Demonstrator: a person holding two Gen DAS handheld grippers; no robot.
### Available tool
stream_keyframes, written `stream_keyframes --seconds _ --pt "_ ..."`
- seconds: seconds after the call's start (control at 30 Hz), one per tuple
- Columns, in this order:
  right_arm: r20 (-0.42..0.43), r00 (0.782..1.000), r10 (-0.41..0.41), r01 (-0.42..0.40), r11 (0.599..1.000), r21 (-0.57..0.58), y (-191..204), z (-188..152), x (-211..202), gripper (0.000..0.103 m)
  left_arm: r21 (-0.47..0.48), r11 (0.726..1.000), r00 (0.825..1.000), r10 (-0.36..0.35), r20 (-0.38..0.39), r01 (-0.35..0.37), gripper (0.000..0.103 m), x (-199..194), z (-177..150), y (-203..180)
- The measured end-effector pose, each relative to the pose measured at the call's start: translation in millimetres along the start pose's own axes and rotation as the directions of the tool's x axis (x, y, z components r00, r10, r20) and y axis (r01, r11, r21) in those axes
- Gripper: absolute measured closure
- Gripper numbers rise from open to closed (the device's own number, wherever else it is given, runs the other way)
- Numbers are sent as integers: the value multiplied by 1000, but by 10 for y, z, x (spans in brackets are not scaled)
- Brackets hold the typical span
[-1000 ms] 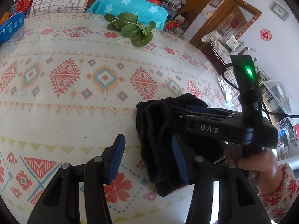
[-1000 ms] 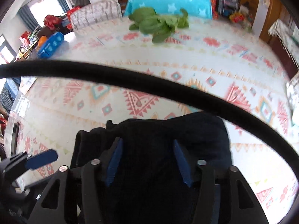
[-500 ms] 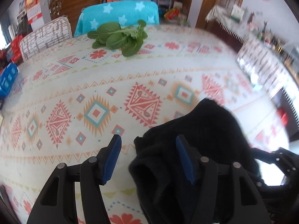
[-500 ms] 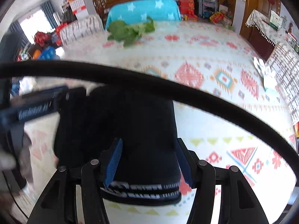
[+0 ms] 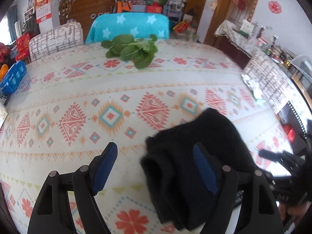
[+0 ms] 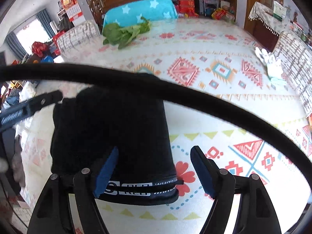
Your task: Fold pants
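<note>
The black pants (image 5: 197, 152) lie as a thick folded bundle on the patterned tablecloth (image 5: 78, 89). My left gripper (image 5: 155, 167) hovers over the bundle's left edge. Its jaws are opening and no pad presses on the cloth. In the right wrist view the pants (image 6: 117, 126) show a waistband (image 6: 140, 188) with white lettering at the near end. My right gripper (image 6: 155, 171) is over that end, its jaws opening. Its left pad (image 6: 107, 171) is above the fabric and the right one is above bare tablecloth. The other gripper (image 6: 25, 107) shows blurred at the left.
A bunch of green leafy vegetables (image 5: 134, 50) lies at the table's far side, in front of a chair with a turquoise star cover (image 5: 128, 25). A blue box (image 5: 13, 78) sits at the left edge. A white crumpled thing (image 6: 271, 64) lies at the right. A black cable (image 6: 195, 97) arcs across the right wrist view.
Both grippers' jaws have spread wider. The right gripper, which had the waistband end between its pads, has let go. The left wrist view has swung and drawn back from the bundle.
</note>
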State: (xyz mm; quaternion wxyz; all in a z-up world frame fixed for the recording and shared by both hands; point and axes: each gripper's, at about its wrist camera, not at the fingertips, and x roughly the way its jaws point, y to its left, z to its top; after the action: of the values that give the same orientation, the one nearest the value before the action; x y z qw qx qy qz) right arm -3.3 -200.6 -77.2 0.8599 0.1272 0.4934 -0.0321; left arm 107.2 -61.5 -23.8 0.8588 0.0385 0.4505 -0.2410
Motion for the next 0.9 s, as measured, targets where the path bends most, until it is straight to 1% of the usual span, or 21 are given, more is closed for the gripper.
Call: stream_keyframes --seconds 0.07,0.13,0.17,0.2,0.27,0.4,0.47,0.53,0.57,0.63,0.67,0.73,0.77,0.8,0.83,0.9 --pt "-3 1000 -9 9 1000 -10 -5 25 4 22 47 998 999 31 -7 -31 24 -10 -147 -158" --pt "-30 999 -36 35 999 -23 -14 20 93 23 87 994 997 64 -36 -61 24 101 -279 -241" --pt "-41 998 -40 39 999 -20 -25 -1 135 23 93 993 994 83 -76 -76 24 195 -357 -241" --pt "-45 998 -36 36 999 -11 -31 -23 154 23 87 993 991 91 -100 -82 23 252 -406 -216" --pt "-50 998 -27 27 1000 4 -42 -54 173 22 53 996 989 78 -122 -72 23 289 -477 -116" --pt "-66 998 -7 9 1000 21 -73 -54 146 21 -11 999 993 48 -108 -50 23 124 -477 51" --pt "-28 1000 -6 7 999 36 -102 -58 9 21 -41 999 997 19 -79 -22 24 -26 -469 88" --pt "2 1000 -17 17 999 30 -113 -102 -134 21 -60 998 998 -24 -56 21 24 -146 -500 83" --pt "5 1000 -20 19 999 26 -114 -125 -177 21 -69 996 997 -51 -50 47 23 -195 -545 68" --pt "-4 1000 -28 28 999 22 -123 -198 -230 23 -55 996 996 -70 -53 67 23 -203 -619 3" --pt "-14 1000 -22 23 999 23 -131 -227 -224 25 -41 997 995 -72 -62 69 23 -173 -644 -30" --pt "-45 999 -20 21 1000 17 -123 -298 -157 39 -11 999 993 -44 -109 43 23 -52 -699 -87" --pt "-57 998 -20 21 1000 16 -119 -313 -117 40 -3 1000 990 -24 -136 24 23 34 -727 -93" --pt "-51 998 -24 25 1000 16 -110 -323 -76 40 -8 1000 986 -21 -162 20 23 111 -750 -79" --pt "-71 997 -20 21 1000 17 -85 -331 -34 40 -19 999 984 -28 -178 25 23 149 -767 -59" --pt "-76 997 -23 24 1000 13 -54 -323 -28 40 -60 997 980 -60 -187 50 23 174 -777 10"
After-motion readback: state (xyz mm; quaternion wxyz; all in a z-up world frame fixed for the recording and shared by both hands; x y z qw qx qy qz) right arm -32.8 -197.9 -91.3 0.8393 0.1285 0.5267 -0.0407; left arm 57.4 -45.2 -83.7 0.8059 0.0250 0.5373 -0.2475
